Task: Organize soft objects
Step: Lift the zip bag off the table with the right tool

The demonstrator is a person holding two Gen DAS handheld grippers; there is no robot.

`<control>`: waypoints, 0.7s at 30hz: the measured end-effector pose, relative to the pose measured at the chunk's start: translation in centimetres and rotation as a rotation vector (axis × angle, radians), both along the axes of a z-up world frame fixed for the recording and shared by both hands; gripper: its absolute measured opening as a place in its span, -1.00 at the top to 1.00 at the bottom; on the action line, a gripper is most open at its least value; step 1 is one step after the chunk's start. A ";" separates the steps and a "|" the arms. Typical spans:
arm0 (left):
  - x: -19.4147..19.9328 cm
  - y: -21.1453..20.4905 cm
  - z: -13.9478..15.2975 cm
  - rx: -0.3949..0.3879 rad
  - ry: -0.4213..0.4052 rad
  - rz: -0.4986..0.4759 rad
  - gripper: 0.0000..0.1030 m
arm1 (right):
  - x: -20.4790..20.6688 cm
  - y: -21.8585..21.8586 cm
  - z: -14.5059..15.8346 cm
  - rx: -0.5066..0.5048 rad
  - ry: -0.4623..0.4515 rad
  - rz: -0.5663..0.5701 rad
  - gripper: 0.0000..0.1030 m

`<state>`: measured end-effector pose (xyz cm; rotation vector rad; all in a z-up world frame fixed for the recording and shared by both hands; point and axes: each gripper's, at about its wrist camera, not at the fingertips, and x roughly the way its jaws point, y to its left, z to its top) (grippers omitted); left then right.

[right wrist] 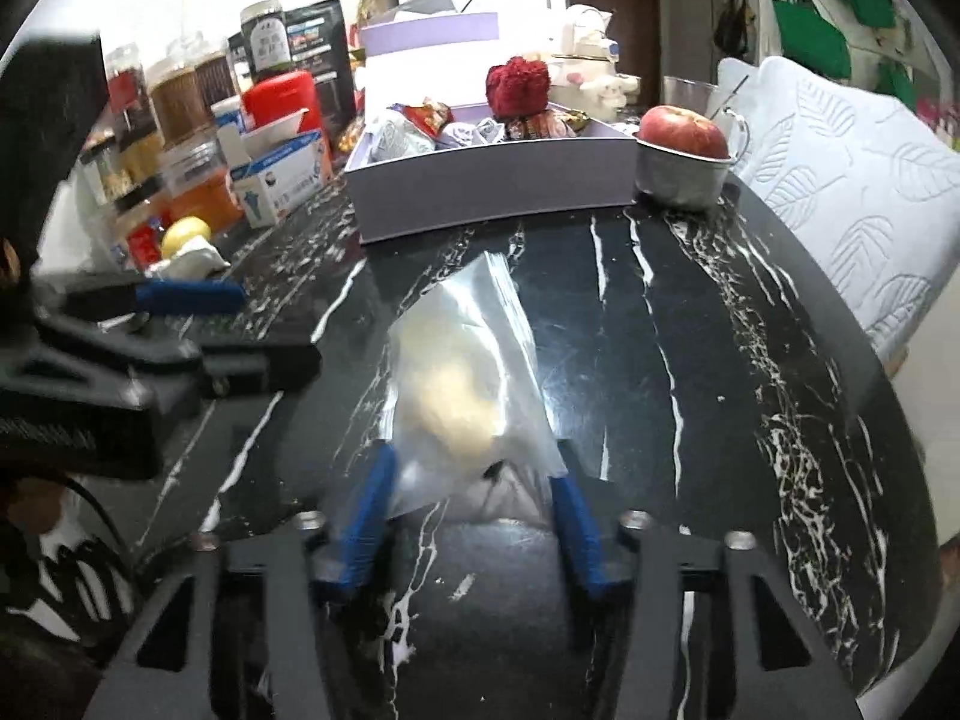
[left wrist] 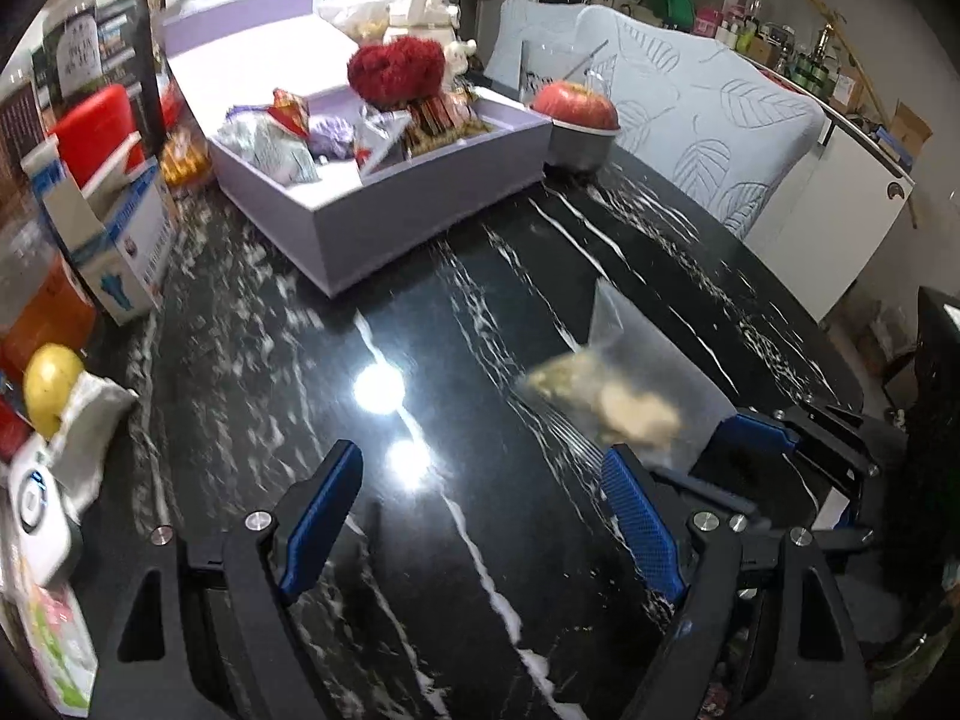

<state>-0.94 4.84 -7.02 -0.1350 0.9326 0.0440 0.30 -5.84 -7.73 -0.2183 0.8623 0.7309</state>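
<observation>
A clear plastic bag (right wrist: 462, 372) with pale yellowish soft pieces inside lies on the black marble table (right wrist: 690, 360); it also shows in the left wrist view (left wrist: 618, 384). My right gripper (right wrist: 474, 474) is open, its blue fingers on either side of the bag's near end. My left gripper (left wrist: 486, 480) is open and empty over the bare table, left of the bag. The right gripper (left wrist: 756, 438) shows at the bag in the left wrist view. A lilac box (left wrist: 372, 228) at the back holds a red fluffy ball (left wrist: 396, 69) and wrapped soft items.
A red apple (right wrist: 684, 132) sits in a metal cup (right wrist: 678, 180) right of the box. Jars, a blue-white carton (right wrist: 276, 174), a red container and a lemon (right wrist: 183, 234) crowd the left side. A pale leaf-patterned chair back (right wrist: 852, 192) stands at the table's right edge.
</observation>
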 end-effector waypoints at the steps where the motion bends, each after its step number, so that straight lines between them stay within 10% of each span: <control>1: 0.0 -0.1 -0.3 -0.013 0.007 -0.001 -0.60 | 0.1 -0.3 0.0 0.017 0.013 0.012 0.23; 8: 0.3 -1.0 -0.5 -0.030 0.002 -0.009 -0.60 | 1.7 -2.1 0.2 0.144 0.128 0.072 0.61; 21: 0.5 -1.7 0.7 0.029 -0.081 -0.139 -0.60 | 2.4 -1.3 1.2 0.155 0.194 0.212 0.69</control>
